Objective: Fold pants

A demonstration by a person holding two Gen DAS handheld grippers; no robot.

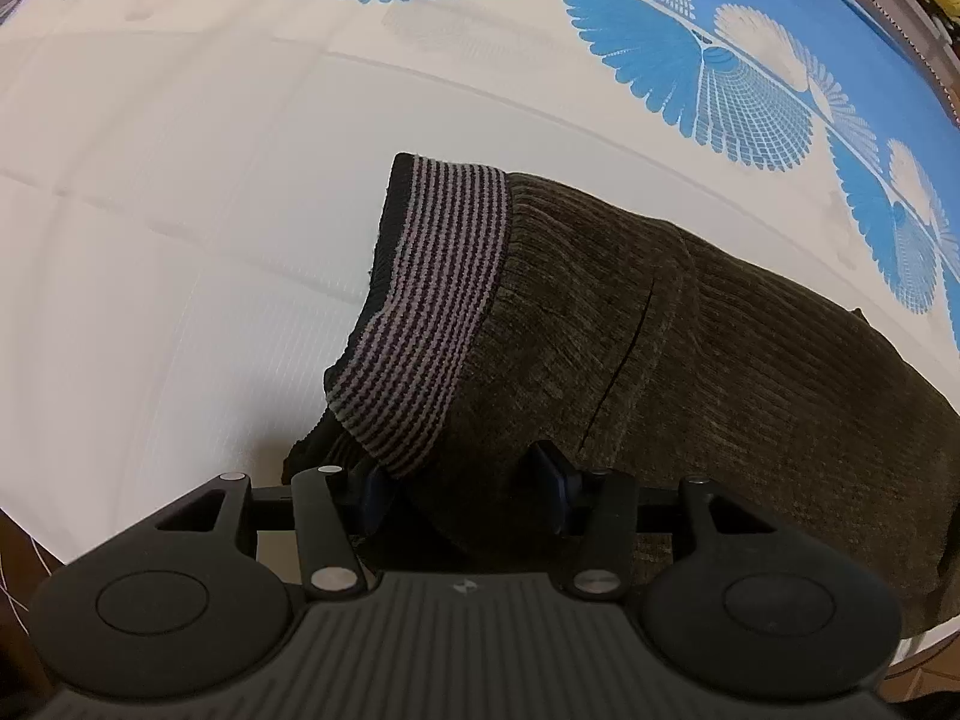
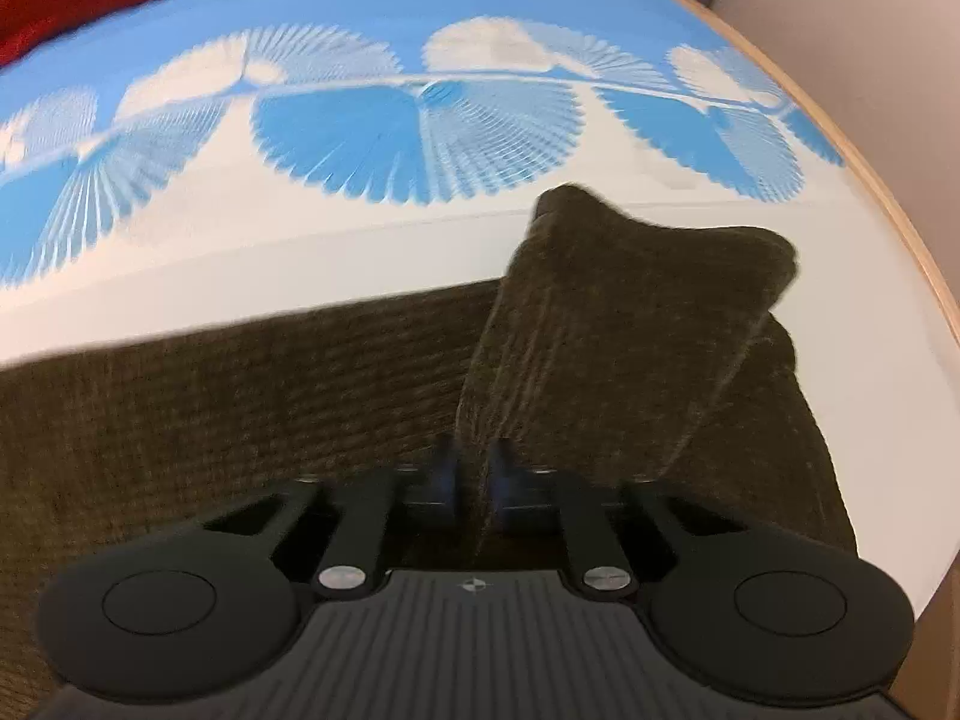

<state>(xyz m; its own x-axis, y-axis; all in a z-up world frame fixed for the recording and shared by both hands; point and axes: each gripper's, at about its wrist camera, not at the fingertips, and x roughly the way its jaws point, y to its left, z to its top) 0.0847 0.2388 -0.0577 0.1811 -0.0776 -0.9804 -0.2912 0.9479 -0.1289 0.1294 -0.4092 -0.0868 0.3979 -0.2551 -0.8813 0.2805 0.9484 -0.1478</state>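
Right wrist: right hand-held gripper [image 2: 474, 474] pinches pants [image 2: 600, 312] fold — left hand-held gripper [image 1: 465, 483] agape.

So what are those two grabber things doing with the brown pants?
A person is folding the brown pants on a blue-and-white cloth. The right gripper is pinched shut on a lifted bit of a pant leg. The left gripper sits open at the striped waistband, with fabric between its fingers but not squeezed.
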